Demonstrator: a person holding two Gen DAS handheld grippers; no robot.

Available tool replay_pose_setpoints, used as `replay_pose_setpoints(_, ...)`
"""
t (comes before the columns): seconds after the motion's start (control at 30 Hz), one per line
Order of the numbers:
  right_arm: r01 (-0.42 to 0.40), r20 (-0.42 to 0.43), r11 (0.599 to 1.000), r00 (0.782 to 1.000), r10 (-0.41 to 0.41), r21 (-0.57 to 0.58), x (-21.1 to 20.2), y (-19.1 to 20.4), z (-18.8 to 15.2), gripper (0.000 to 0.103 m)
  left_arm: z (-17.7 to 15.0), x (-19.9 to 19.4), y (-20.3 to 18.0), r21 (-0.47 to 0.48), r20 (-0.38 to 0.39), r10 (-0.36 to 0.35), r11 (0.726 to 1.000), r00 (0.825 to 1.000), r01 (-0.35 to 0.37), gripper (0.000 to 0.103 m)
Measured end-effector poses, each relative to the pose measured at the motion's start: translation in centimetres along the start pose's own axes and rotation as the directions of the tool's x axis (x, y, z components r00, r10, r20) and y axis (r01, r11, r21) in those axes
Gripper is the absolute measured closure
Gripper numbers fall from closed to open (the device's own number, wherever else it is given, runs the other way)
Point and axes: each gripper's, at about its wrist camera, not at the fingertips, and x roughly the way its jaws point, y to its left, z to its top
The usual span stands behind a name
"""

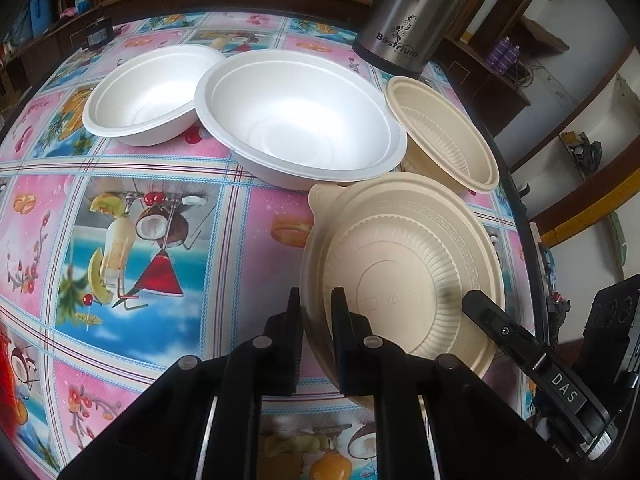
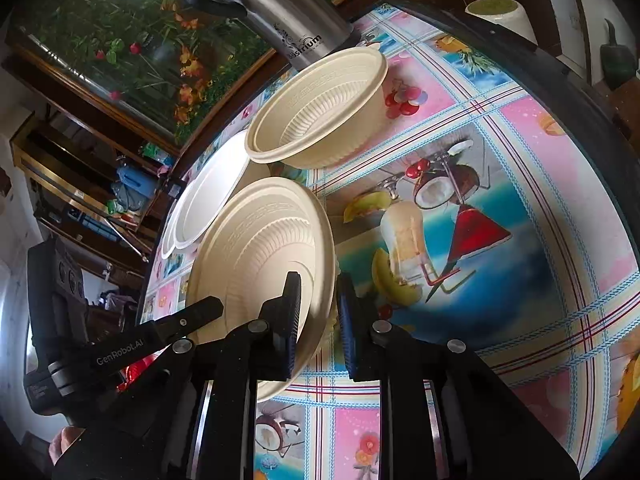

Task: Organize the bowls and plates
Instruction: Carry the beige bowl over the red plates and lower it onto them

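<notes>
Fingers of the left hand-held gripper (image 1: 316,320) pinch the near rim of a round beige ribbed plastic bowl (image 1: 404,276), tilted above the tabletop (image 1: 160,160). The right hand-held gripper (image 2: 318,312) has that bowl's opposite rim between its fingers, though I cannot tell whether they press it. A second beige ribbed bowl (image 1: 444,136) stands beyond. The left view alone shows the small white foam bowl (image 1: 148,96) beside a large white foam bowl (image 1: 300,120). A steel kettle (image 1: 412,16) stands behind.
</notes>
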Motion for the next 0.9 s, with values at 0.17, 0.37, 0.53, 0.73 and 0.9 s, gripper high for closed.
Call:
replay_pose_setpoints(0.17, 0.0, -0.006, 0.999, 1.0, 0.0, -0.033, 0.4, 1.0, -0.6, 0.088, -0.5, -0.8, 1.0, -0.013, 0.004, -0.004, 1.0, 1.0, 0.004, 0.091)
replay_pose_setpoints(0.37, -0.013, -0.009, 0.998, 1.0, 0.012, -0.061, 0.8, 2.4, -1.7, 0.089, -1.5, -1.9, 3.0, -0.036, 0.012, -0.002, 0.999, 1.0, 0.002, 0.092)
replay_pose_setpoints(0.53, -0.018, -0.005, 0.996, 1.0, 0.017, -0.087, 1.6, 4.1, -3.2, 0.09, -2.7, -2.8, 5.3, -0.061, 0.015, 0.003, 0.998, 1.0, -0.002, 0.092)
replay_pose_setpoints(0.73, -0.041, 0.005, 0.995, 0.999, 0.041, -0.09, 2.8, 6.6, -5.6, 0.09, -4.2, -4.3, 8.5, -0.09, 0.032, 0.023, 0.996, 0.999, -0.02, 0.092)
replay_pose_setpoints(0.9, -0.062, -0.007, 0.994, 0.998, 0.062, -0.09, 3.7, 9.0, -7.4, 0.09, -5.2, -6.2, 11.8, -0.117, 0.061, 0.057, 0.992, 0.997, -0.049, 0.092)
